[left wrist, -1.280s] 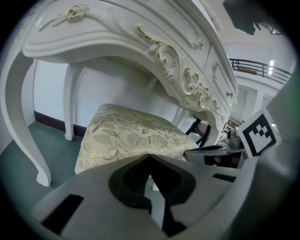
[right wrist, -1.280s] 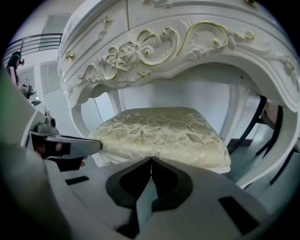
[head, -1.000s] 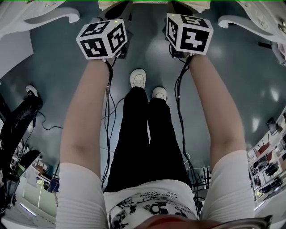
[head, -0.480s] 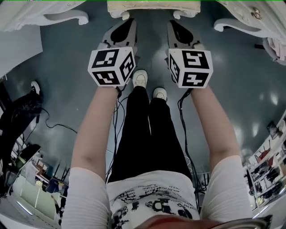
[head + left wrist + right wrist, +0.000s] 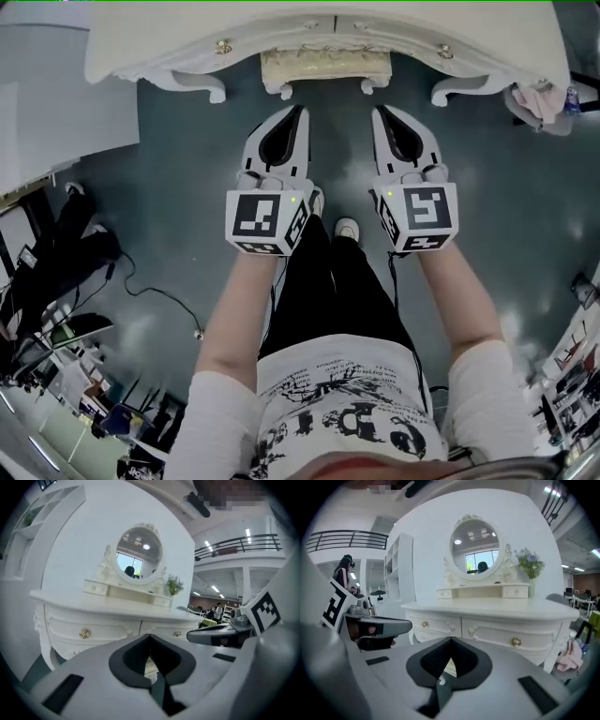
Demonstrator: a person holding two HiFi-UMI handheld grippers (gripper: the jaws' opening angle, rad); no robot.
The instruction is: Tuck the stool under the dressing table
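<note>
Head view looks down on the dressing table (image 5: 328, 37) at the far edge of the floor (image 5: 169, 178). The stool (image 5: 325, 67) sits between the table's front legs, with its cream seat mostly beneath the tabletop. Only the seat's near edge and two near legs show.

The left gripper (image 5: 296, 116) and right gripper (image 5: 382, 116) point at the stool side by side, one towards each near corner of the seat. They are just short of it and not touching. On each, the fingers meet at the tips with nothing between them. Closed tips would suit pushing rather than grasping, and one at each corner would keep the stool straight. I judge the stool to be about home, with at most a small nudge left.

Right gripper view shows the oval mirror (image 5: 474, 545), a small plant (image 5: 529, 564) and brass knobs on the drawers. A pink cloth (image 5: 536, 101) hangs at the table's right end.

No brand or label is legible. The cubes carry only square markers, and the shirt print is too warped to read.
</note>
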